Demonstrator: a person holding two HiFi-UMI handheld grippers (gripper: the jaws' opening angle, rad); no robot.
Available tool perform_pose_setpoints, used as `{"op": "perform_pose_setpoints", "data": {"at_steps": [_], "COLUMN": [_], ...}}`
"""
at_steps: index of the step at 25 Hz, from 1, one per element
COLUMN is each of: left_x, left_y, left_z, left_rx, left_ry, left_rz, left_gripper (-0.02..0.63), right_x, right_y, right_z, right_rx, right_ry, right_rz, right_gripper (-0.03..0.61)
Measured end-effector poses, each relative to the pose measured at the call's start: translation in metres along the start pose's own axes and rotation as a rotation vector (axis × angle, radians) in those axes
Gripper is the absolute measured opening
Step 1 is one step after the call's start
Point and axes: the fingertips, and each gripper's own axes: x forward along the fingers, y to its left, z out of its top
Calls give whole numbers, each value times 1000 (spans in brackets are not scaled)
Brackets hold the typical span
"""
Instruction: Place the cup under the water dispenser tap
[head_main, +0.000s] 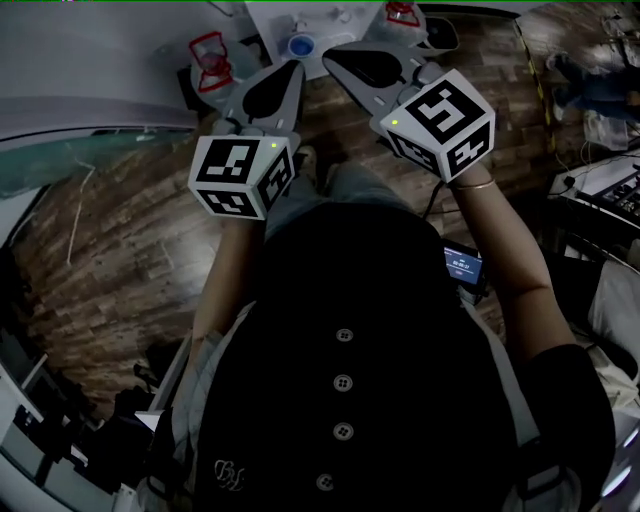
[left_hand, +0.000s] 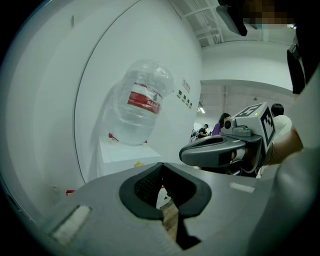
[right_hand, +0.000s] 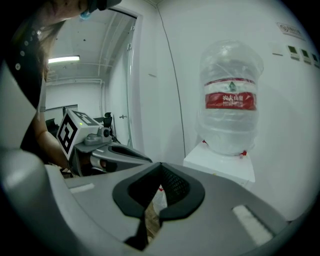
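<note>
The head view looks from above the person steeply down on the left gripper and the right gripper, both close below it, with the wooden floor far under them. Each gripper view sits low behind its own jaws and faces almost level towards the white wall. Both views share the water bottle on the water dispenser, seen from near, and each catches the other gripper at its side.
</note>
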Motion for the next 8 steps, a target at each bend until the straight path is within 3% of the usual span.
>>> {"op": "perform_pose_setpoints", "data": {"at_steps": [8], "left_x": [-2], "left_y": [-3], "left_z": [0], "left_rx": [-12], "left_ry": [7], "left_rz": [-3], "left_gripper": [0], "right_x": [-9], "right_y": [-3], "right_z": [-10], "right_rx": [3], "right_ry": [21], "right_rz": [-16], "right_gripper": [-5]}}
